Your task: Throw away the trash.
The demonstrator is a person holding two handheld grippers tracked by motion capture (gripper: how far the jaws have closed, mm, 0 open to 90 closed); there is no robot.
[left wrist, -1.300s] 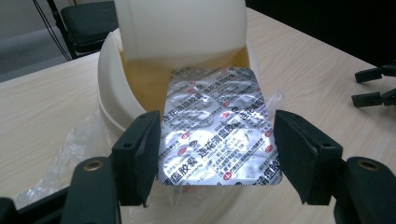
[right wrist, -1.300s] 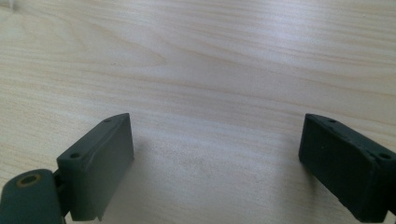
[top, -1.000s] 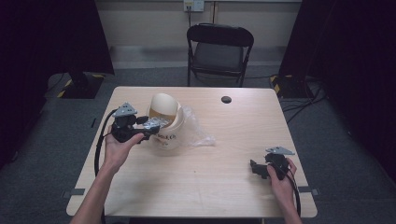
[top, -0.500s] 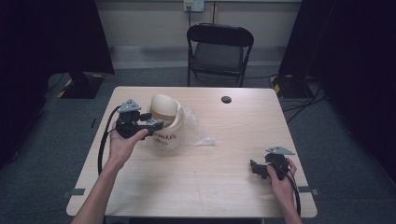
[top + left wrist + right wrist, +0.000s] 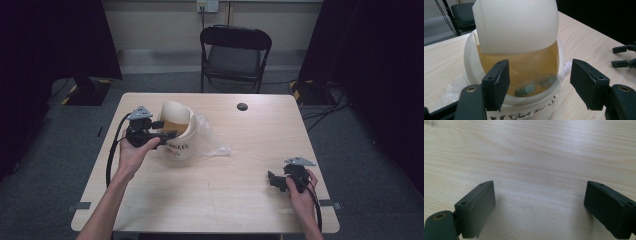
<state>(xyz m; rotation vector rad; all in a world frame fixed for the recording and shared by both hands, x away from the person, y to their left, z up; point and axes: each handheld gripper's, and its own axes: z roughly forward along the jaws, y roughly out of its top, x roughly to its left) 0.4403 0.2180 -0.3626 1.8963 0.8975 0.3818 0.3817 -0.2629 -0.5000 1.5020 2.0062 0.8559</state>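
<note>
The left gripper (image 5: 159, 129) hovers at the near-left rim of a white tub (image 5: 179, 135), its two black jaws spread wide apart and holding nothing. In the left gripper view, one jaw shows in front of the tub's rim and the other stands to the side of it, clear of the wall, so the tub's mouth lies directly ahead of the gripper and slightly below. The tub stands upright on the left half of the wooden table (image 5: 250, 200), with dark lettering on its side. A pale lid (image 5: 516, 25) tilts up from its far edge, leaving the mouth open toward the gripper. Inside is an amber lining and a small dark object (image 5: 531, 87), too blurred to identify. Crumpled clear plastic (image 5: 212, 142) lies against the tub's right side.

The right gripper (image 5: 280, 181) rests low near the table's near-right corner, well apart from the tub, jaws also wide apart over bare wood. A small dark disc (image 5: 242, 106) sits near the far edge. Judging by position, the left hand is far better placed to reach into or grip the tub.
</note>
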